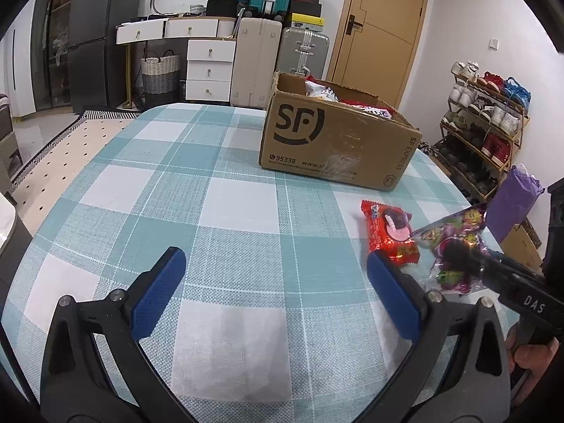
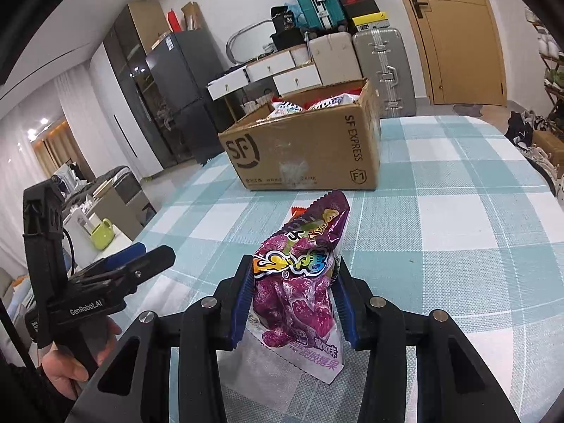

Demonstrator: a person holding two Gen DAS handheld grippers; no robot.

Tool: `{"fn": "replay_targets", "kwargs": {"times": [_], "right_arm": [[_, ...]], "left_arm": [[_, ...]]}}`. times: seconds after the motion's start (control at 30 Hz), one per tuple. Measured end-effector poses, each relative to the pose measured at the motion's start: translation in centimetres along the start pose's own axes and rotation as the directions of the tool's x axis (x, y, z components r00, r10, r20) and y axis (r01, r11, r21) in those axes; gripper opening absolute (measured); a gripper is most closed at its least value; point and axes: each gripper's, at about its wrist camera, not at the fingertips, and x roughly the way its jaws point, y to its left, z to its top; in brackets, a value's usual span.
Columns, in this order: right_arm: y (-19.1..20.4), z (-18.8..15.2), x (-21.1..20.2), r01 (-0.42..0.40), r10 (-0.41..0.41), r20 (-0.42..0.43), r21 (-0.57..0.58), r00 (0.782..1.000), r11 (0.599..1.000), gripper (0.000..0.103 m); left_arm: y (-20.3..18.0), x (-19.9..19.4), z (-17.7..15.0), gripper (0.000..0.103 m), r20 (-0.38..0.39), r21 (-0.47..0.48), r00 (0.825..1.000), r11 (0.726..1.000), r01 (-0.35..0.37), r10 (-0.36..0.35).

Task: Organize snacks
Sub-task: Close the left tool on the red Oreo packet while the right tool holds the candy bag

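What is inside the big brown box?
The cardboard box is open on top, and snack bags, white and red ones, poke out. Its walls hide whatever lies deeper, so I cannot tell how many there are.

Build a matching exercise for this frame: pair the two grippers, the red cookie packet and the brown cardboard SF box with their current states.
Things:
1. left gripper
2. right gripper
3. red cookie packet
4. brown cardboard SF box

States:
A. lying flat on the checked tablecloth
B. shut on the purple candy bag
C. open, holding nothing
D. top open, snack packets inside

Pairs: 1-C, 2-B, 3-A, 4-D
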Motion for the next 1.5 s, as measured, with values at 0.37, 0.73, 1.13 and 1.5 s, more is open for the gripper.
{"fn": "replay_targets", "kwargs": {"times": [0.37, 0.73, 1.13, 1.5], "right_arm": [[-0.9, -0.3, -2.1, -0.006, 0.004, 0.082, 0.029, 0.997, 1.0, 0.043], [-2.2, -0.7, -3.8, -0.013, 0.003, 0.126, 0.077, 0.992, 0.997, 0.043], [-3.4, -1.3, -5.8, 0.02, -0.042, 0.172, 0.129, 0.984, 0.991, 0.043], [-5.6, -1.7, -6.1, -0.012, -0.031, 0.167, 0.252, 0.985, 0.968, 0.043]], "left_arm": [[-1.8, 0.9, -0.1, 0.102, -0.04, 0.094, 0.999, 0.995, -0.03, 0.034], [-4.0, 1.1, 1.7, 0.102, -0.073, 0.141, 0.997, 0.99, 0.008, 0.002], [-10.4, 5.9, 3.4, 0.102, -0.244, 0.199, 0.964, 0.968, 0.155, -0.104], [-13.0, 10.6, 4.4, 0.102, -0.313, 0.209, 0.947, 0.967, 0.143, -0.073]]}}
